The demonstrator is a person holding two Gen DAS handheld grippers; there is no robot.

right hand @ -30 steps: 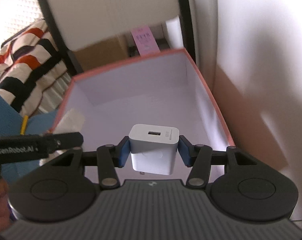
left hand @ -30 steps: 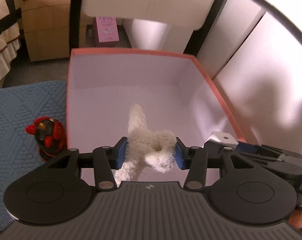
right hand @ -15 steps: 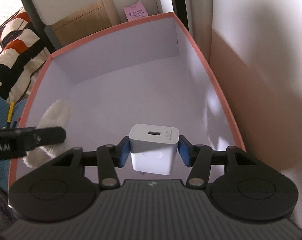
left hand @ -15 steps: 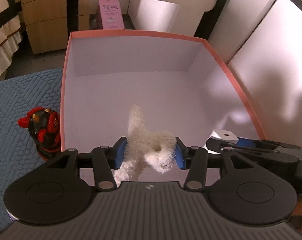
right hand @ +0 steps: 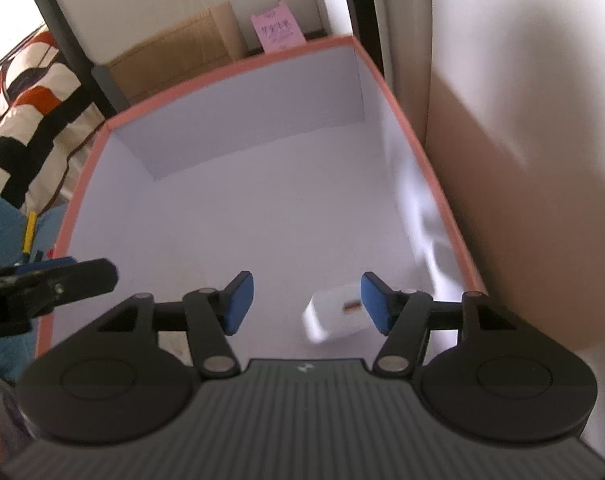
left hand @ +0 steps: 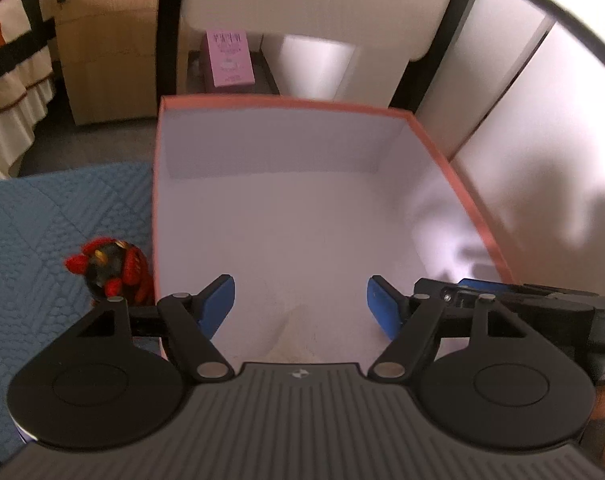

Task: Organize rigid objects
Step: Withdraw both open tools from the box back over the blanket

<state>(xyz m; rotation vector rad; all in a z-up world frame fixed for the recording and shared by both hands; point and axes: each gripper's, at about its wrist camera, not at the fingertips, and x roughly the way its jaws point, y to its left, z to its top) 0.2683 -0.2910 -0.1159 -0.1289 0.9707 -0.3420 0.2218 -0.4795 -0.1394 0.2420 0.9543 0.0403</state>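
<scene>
- Left gripper (left hand: 300, 304), black with blue pads, spread wide and holding nothing, above the near end of an open coral-rimmed cardboard box with white inside (left hand: 434, 148).
- White fluffy object (left hand: 292, 334), blurred, on the box floor just below those spread fingers.
- Right gripper (right hand: 307, 300) likewise wide apart, empty.
- White cube-shaped USB charger (right hand: 334, 316), blurred and tilted, inside the box near its right wall.
- Red-and-black figurine (left hand: 110, 276) upright on blue quilted mat (left hand: 42, 240), just left of the box.

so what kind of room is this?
Probably a bedroom: a striped bedspread hangs at left, a wooden cabinet stands beside it, and the box sits on a blue quilted mat.
</scene>
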